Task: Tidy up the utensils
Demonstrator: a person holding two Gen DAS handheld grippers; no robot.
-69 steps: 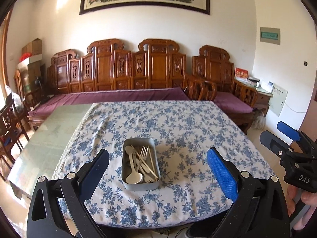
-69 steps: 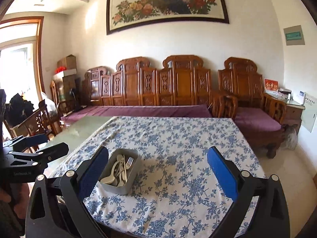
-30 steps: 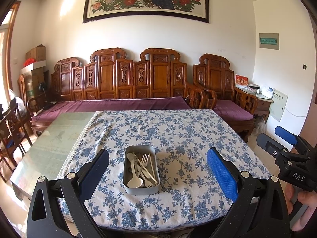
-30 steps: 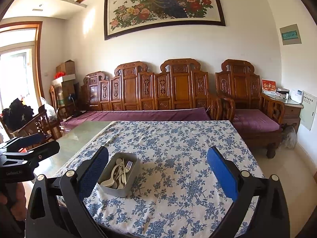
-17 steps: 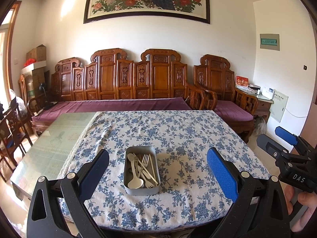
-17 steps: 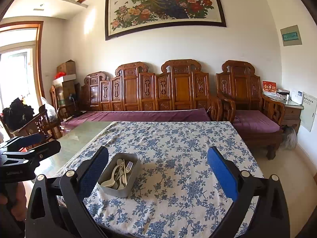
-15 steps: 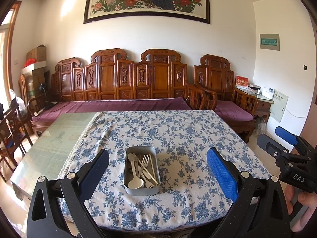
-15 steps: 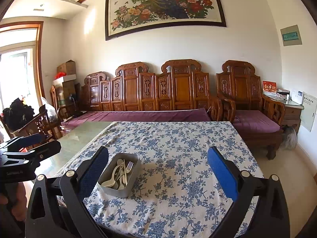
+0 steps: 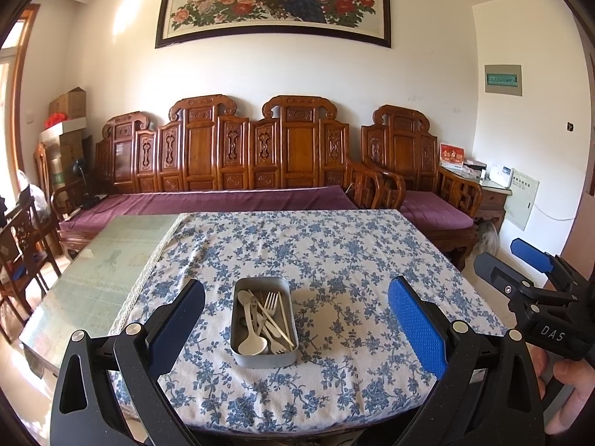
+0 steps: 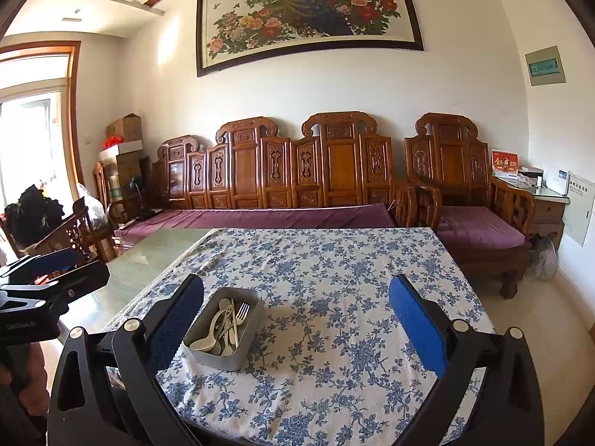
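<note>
Carved wooden benches [image 9: 256, 148] with purple cushions stand along the white wall, under a big flower painting [image 9: 275, 0]. Before them is a table [image 9: 93, 278] half covered by a blue flower cloth [image 9: 334, 260]. On the cloth, near the front edge, sits a metal tin [image 9: 263, 357]; inside lie a pale spoon [image 9: 252, 342], a fork [image 9: 270, 303] and chopsticks [image 9: 285, 321], all mixed. Left gripper [image 9: 295, 319] and right gripper [image 10: 295, 319] both hover before the table, jaws spread wide, holding nothing.
</note>
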